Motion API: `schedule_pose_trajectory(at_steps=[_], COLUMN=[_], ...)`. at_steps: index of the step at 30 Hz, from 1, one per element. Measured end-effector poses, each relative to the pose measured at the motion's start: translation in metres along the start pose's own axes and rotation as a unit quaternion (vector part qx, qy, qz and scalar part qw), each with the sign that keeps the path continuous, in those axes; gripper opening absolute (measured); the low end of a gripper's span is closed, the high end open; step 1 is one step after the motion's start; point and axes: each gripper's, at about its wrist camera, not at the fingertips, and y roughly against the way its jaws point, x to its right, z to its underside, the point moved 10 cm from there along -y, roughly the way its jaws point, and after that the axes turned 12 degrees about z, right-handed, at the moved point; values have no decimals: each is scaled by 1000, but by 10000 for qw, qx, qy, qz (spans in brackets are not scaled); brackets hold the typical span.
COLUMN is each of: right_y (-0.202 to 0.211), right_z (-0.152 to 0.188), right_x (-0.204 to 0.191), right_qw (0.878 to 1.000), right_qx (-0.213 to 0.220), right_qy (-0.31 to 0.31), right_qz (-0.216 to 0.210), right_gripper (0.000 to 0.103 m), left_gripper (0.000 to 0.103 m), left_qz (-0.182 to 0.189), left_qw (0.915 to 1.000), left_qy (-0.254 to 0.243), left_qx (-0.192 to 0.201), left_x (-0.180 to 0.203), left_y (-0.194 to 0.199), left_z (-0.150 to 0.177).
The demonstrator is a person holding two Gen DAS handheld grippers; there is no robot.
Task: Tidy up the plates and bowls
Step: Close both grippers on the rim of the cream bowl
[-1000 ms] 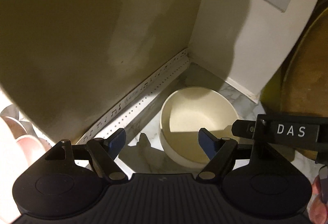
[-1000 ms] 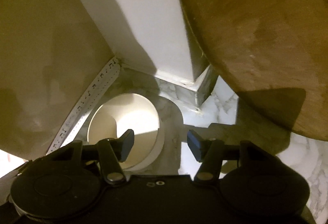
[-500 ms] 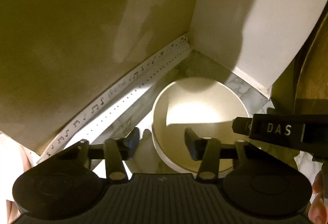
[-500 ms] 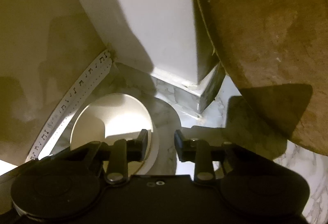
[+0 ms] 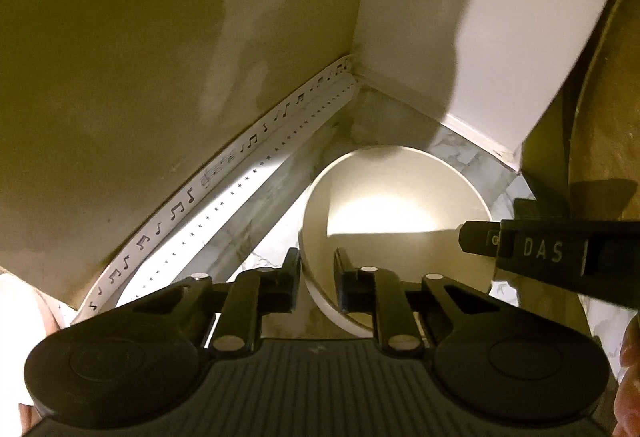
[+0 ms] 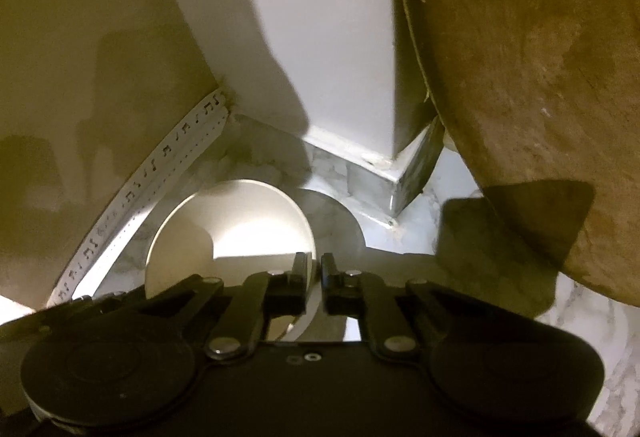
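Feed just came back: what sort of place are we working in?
Probably a kitchen counter corner: a marble-patterned surface meeting the walls, a white bowl on it, and a round wooden board leaning at the right.

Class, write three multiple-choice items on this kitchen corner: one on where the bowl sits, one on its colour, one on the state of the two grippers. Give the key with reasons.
1. Where is the bowl?
A. On the marble counter in the wall corner
B. Inside a sink
C. On a wooden shelf

2. What colour is the bowl?
A. Blue
B. Cream white
C. Black

3. How are the left gripper and right gripper set?
A. Both wide open above the bowl
B. Both closed on the bowl's rim, on opposite sides
C. Only one touching

Key: 1 A, veined marble lies around it. 2 B, its wall is pale cream. 3 B, each gripper's fingers pinch the rim.
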Motion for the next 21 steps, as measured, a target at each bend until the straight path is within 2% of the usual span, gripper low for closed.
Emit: schedule_pose_trajectory(at_steps=[4,10,21], right_y=[9,26,84], right_z=[7,24,62], right_x=[2,-3,-28], right_qw=[10000,9999,9999], right_qx=[-2,-1,117], right_qy=[-46,-43,19], right_qz=[76,129,114], right_gripper=[6,5,5], left_gripper=[10,10,10], left_qz=[105,251,556], left_qw=[9999,9992,9954], left_qy=[-77,-275,-763], left_qx=[-40,-127,-162], left_x=[1,3,-9], left_y=[2,21,83], left_z=[3,13,40])
